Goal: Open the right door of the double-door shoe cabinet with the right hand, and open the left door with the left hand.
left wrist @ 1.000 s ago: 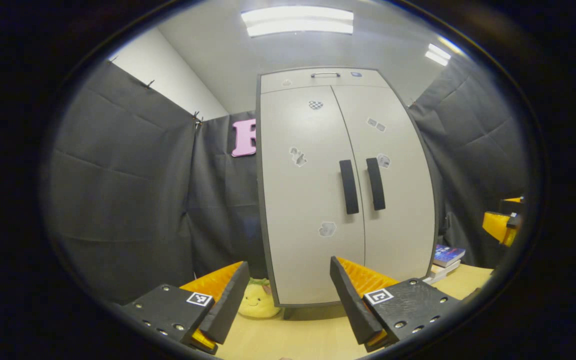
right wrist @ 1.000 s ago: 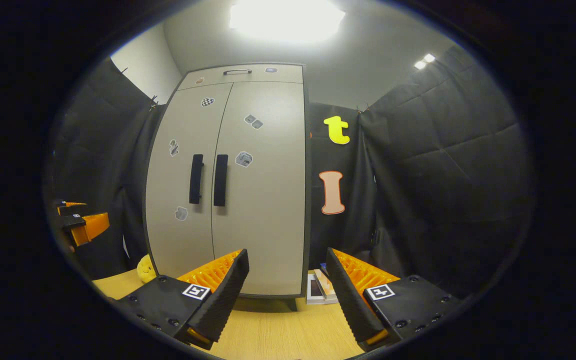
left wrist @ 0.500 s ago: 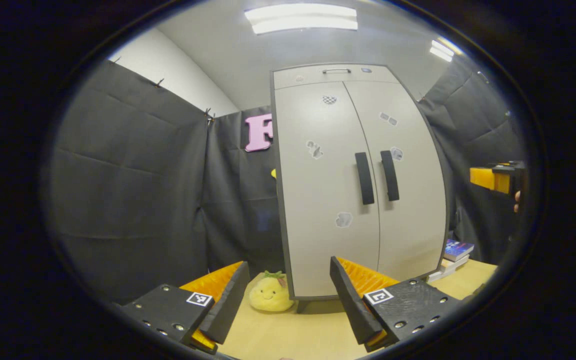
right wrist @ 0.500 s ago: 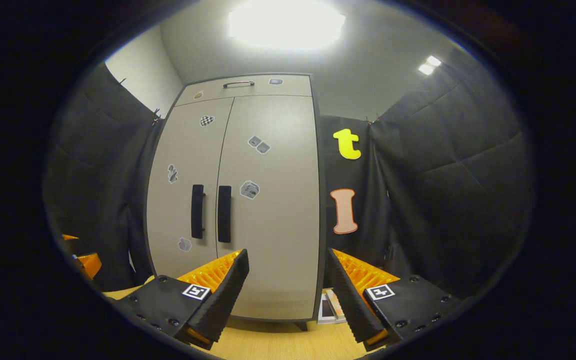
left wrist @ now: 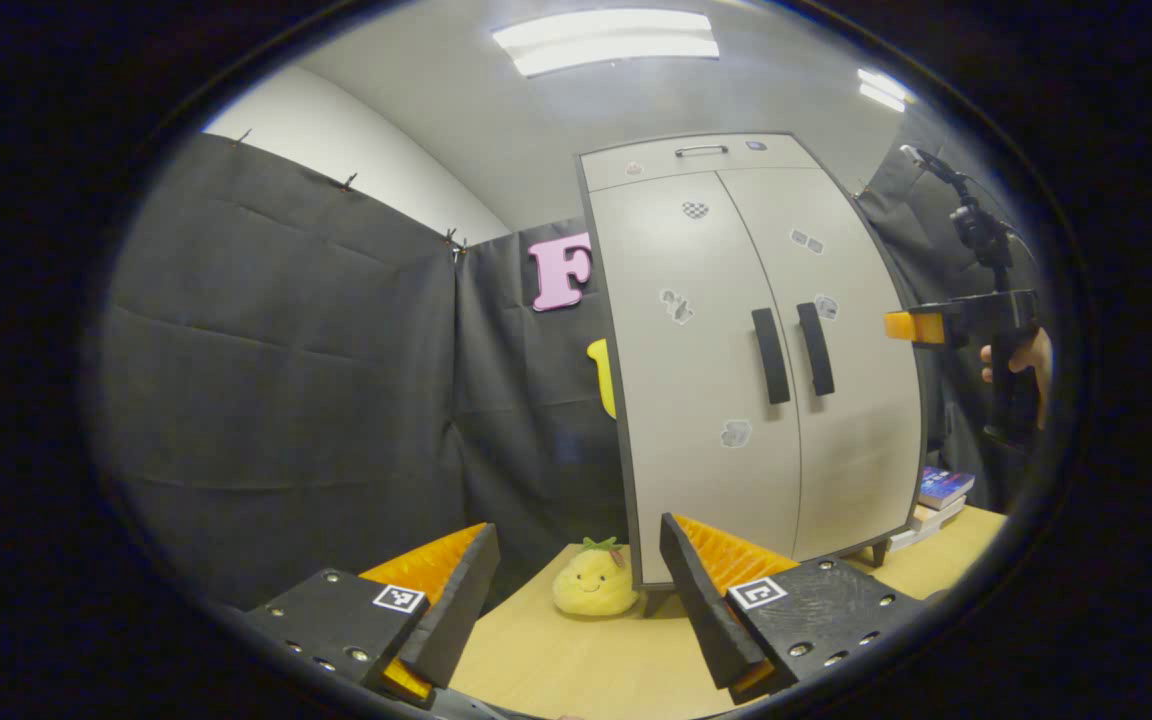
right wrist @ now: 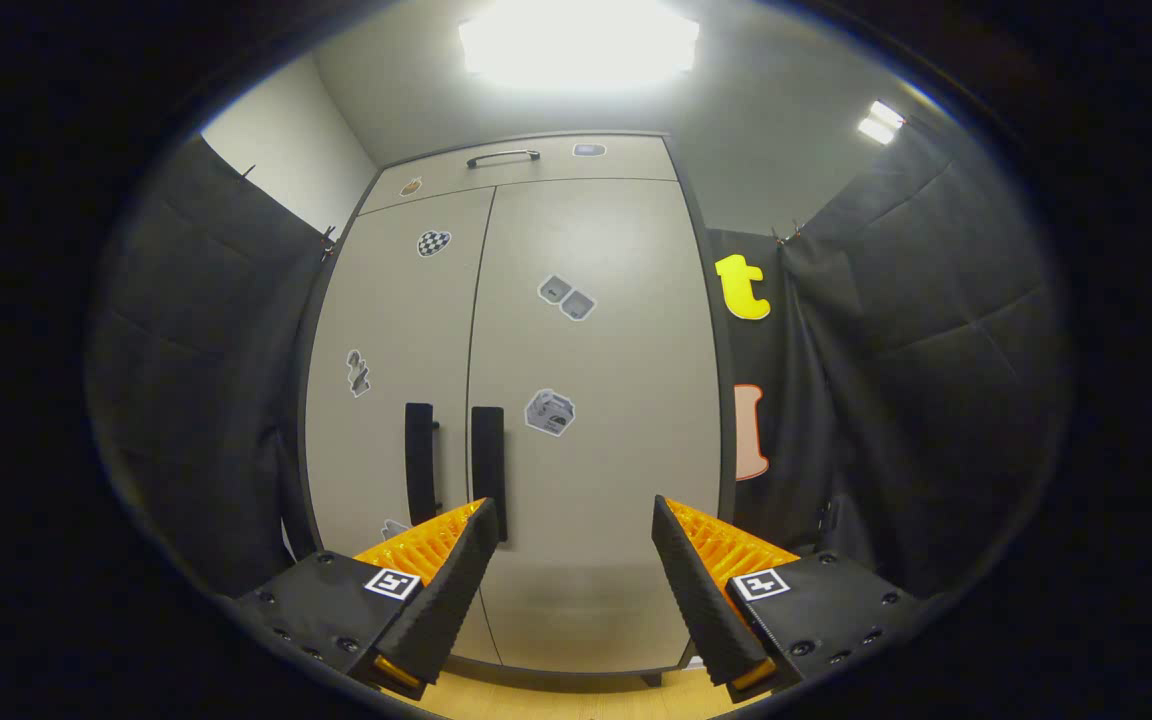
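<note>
Standing shut on the tabletop [left wrist: 576, 670]: the double-door shoe cabinet [left wrist: 746, 360], pale grey, upright, dark-edged, with a closed top drawer [right wrist: 526, 160] bearing a thin metal handle. Both doors closed, contents hidden. Left door [right wrist: 391, 380] and right door [right wrist: 591, 400] meeting at a centre seam, each with a black vertical handle just beside that seam: left handle [right wrist: 421, 465], right handle [right wrist: 488, 465]. Small stickers [right wrist: 549, 411] scattered across both doors and the drawer front; too small to read, no legible writing.

Seen from the left gripper view: left gripper [left wrist: 576, 590] held low and well short of the cabinet, fingers spread wide, nothing between them. Near the cabinet's foot, a yellow smiling plush toy [left wrist: 593, 585] on the tabletop; at the cabinet's far side, a small stack of books [left wrist: 936, 495]. At the right edge of the same view, the right gripper, gripped by a hand [left wrist: 1021, 355], level with the door handles and apart from the right door.

Seen from the right gripper view: right gripper [right wrist: 571, 580] close before the right door, fingers wide apart and empty, one fingertip [right wrist: 481, 515] overlapping the lower end of the right handle in the picture; contact impossible to tell.
</note>
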Motion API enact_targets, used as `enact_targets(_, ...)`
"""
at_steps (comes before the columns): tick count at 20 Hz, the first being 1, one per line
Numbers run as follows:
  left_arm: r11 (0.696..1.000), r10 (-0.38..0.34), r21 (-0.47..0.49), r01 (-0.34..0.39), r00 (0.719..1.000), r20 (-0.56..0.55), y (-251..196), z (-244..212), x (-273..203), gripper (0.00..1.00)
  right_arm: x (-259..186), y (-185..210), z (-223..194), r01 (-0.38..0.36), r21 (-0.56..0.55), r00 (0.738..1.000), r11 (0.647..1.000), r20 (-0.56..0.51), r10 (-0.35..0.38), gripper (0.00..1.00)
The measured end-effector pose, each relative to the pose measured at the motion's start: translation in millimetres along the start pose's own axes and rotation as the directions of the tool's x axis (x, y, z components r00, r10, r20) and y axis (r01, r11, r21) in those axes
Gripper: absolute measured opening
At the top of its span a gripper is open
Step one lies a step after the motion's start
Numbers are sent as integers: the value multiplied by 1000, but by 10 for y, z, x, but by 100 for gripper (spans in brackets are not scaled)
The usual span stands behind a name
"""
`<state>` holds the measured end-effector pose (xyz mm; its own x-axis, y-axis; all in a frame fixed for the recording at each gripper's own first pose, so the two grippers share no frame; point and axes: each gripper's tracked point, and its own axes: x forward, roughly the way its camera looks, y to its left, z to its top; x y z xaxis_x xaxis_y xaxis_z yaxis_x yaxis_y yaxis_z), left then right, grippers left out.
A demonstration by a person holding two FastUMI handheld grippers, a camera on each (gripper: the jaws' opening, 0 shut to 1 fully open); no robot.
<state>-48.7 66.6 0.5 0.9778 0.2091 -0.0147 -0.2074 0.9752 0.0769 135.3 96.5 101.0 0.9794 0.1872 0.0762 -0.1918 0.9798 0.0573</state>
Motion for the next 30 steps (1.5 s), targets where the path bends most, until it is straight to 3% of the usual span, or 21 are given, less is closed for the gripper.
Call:
enact_targets(8,998,68,-17,-68,997,-47,324,-178,-213,95,690,441,-57,-65,3,996,998,-56,65,98)
enact_targets(14,990,137,-19,-139,987,-85,645,-329,-369,95,1057,662,-368,-83,-41,980,996,-183,74,97)
enact_targets(16,987,157,-15,-159,984,-85,722,-335,-399,94,1127,698,-436,-68,-21,977,997,-205,62,89)
enact_targets(17,986,166,-12,-167,983,-83,761,-322,-415,94,1163,688,-456,-52,-14,976,999,-214,47,77)
enact_targets(19,984,174,-11,-175,981,-86,802,-314,-430,95,1223,707,-499,-40,-7,972,999,-233,37,66)
enact_targets(21,984,175,-7,-176,981,-88,837,-333,-469,95,1266,704,-495,-23,-9,973,1000,-231,21,45)
enact_targets(22,984,176,-3,-177,980,-89,855,-333,-474,95,1316,670,-523,-6,-18,974,1000,-226,2,43)
enact_targets(26,985,172,4,-173,981,-85,850,-317,-460,95,1250,663,-488,-44,3,969,999,-244,43,16)
enact_targets(28,987,160,-6,-161,984,-84,838,-322,-444,95,1269,656,-508,-65,19,965,998,-253,68,8)
enact_targets(30,990,140,-6,-141,987,-78,809,-307,-417,95,1241,655,-499,-77,26,963,997,-256,81,9)
